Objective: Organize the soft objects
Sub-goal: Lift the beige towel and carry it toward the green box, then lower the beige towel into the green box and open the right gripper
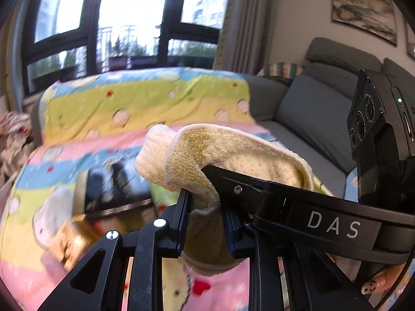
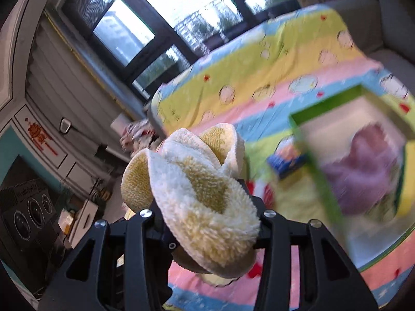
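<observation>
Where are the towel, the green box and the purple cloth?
towel (image 1: 233, 153), left wrist view, upper fold.
green box (image 2: 326, 189), right wrist view, near wall.
purple cloth (image 2: 363, 171), right wrist view, its middle.

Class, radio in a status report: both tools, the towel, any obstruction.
Left tool shut on towel. Right tool shut on towel, bunched. Towel lifted above blanket. Nothing blocking.

Blown-out window (image 1: 135, 13) backlight, motion-blurred surroundings.

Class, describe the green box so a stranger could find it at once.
Start at the striped cartoon blanket spread over the sofa. On its right side lies an open box with bright green walls. Unlike anything nearby, it holds a purple fluffy cloth.
</observation>
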Demonstrator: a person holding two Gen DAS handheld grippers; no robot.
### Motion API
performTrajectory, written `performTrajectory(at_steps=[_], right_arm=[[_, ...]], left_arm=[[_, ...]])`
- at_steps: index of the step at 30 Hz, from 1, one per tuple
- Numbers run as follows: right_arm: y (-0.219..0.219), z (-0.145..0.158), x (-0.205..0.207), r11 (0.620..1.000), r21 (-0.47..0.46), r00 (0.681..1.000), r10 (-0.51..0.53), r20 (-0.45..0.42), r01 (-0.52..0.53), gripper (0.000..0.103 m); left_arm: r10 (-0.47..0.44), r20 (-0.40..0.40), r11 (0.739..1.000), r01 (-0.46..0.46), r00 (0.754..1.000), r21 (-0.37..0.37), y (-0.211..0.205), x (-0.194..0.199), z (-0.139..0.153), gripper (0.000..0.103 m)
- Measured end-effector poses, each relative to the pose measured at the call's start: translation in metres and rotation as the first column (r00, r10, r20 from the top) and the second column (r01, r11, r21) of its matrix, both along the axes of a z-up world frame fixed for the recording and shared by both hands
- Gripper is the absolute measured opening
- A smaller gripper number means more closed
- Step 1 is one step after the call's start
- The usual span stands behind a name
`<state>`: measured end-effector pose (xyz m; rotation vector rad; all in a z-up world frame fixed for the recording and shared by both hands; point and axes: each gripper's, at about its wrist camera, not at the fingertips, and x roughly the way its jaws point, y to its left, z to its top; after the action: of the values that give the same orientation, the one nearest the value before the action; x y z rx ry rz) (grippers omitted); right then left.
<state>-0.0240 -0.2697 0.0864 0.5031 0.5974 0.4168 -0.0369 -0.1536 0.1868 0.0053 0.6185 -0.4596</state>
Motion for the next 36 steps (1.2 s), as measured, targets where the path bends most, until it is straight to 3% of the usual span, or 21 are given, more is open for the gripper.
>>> performTrajectory(at_steps=[6,13,23,30,36], right_arm=[[-0.033,0.018,0.011,0.982,-0.099,0.987,-0.155,0.041,0.158,0.044],[-0.08,0.003,0.021,0.965,-0.08,0.969,-0.247,0.032,0.249,0.044],[-0.118,-0.034,0.048,0.944,-0.014,0.94,-0.33,-0.084,0.33,0.044],[-0.128,-0.061,0.069,0.937,-0.01,0.916,-0.343,-0.206,0.349,0.044],[-0.136,-0.077,0.075,0.927,-0.007,0.889,-0.363,-0.28,0.376,0.044]], left_arm=[[-0.069,0.015,0.997,0.07,0.997,-0.02,-0.043,0.032,0.005,0.024],[-0.158,0.011,0.987,0.158,0.987,0.001,-0.089,0.055,-0.009,0.024],[-0.207,-0.083,0.978,0.209,0.975,0.014,-0.137,0.092,-0.05,0.024],[-0.197,-0.206,0.979,0.202,0.959,0.005,-0.147,0.112,-0.081,0.024],[-0.182,-0.258,0.981,0.192,0.949,0.011,-0.155,0.117,-0.098,0.024]])
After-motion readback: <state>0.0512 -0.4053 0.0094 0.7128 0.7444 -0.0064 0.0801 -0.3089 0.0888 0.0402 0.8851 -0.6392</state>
